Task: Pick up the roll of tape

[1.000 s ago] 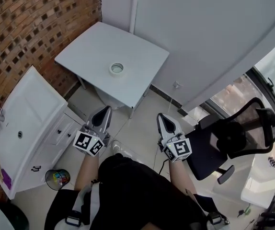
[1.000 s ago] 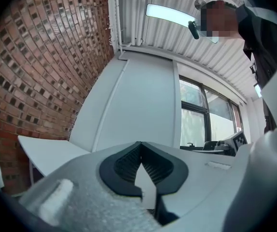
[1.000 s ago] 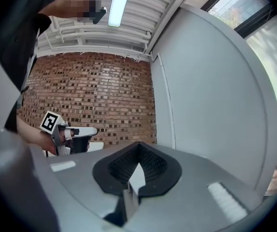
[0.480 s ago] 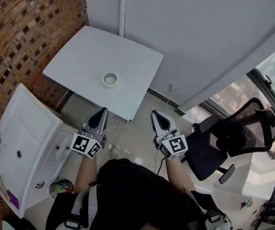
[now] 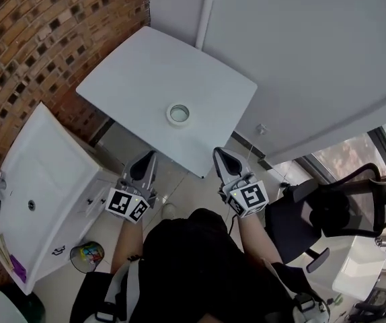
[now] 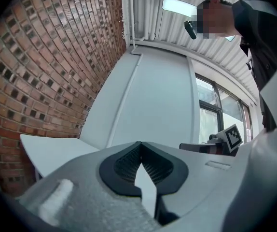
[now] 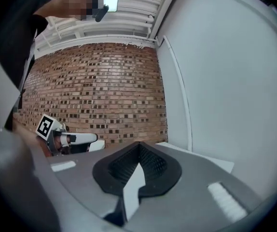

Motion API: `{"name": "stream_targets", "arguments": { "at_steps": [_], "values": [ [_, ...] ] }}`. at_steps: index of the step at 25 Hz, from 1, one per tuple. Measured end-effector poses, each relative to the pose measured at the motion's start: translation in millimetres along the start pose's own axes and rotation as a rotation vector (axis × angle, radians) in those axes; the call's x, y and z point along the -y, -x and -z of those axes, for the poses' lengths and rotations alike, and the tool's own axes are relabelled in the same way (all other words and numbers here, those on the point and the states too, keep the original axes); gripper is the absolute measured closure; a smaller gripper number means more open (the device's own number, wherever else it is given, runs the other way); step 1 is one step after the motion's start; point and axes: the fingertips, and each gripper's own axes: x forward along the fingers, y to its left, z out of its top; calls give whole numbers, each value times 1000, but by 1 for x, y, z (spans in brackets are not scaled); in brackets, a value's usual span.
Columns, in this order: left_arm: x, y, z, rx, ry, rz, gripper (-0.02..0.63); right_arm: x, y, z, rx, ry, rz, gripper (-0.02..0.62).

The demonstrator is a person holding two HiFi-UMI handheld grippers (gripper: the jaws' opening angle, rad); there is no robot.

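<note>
left gripper (image 5: 147,155), right gripper (image 5: 220,154): jaws closed, empty | tape roll (image 5: 179,114) on table (image 5: 129,79) ahead

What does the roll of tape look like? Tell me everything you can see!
The roll of tape is a small pale ring, whitish around the outside with a darker, greyish hole in the middle. It lies flat, hole facing up, on the white square table, closer to the table's near edge than to the wall. It sits all by itself: only the tabletop touches it. It is too small here to tell what kind of tape it is.
</note>
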Motion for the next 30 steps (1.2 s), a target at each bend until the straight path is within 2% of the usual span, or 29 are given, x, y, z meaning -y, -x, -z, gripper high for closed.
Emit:
{"name": "stream_targets", "arguments": {
  "at_steps": [3,6,9,16,19,22,30],
  "values": [
    [-12,2,1,-12,-9,-46,604,8,-13,13,-29,24,-35,591],
    [-24,-7,-9,3,-34,-95,604,33,-29,6,-5,27,-52,591],
    [-26,-24,-22,16,-65,-112,604,54,-47,-4,6,9,-78,589],
    [-31,-49,-51,99,-150,-177,604,68,-82,-14,42,34,-171,589],
    [-35,-52,-56,125,-186,-234,604,75,-91,-21,49,19,-189,589],
    [-43,-57,-55,136,-176,-285,604,90,-95,-22,68,19,-199,590],
    [-33,-79,-44,113,-166,-319,604,113,-101,-17,68,-5,-251,591]
  ]
}}
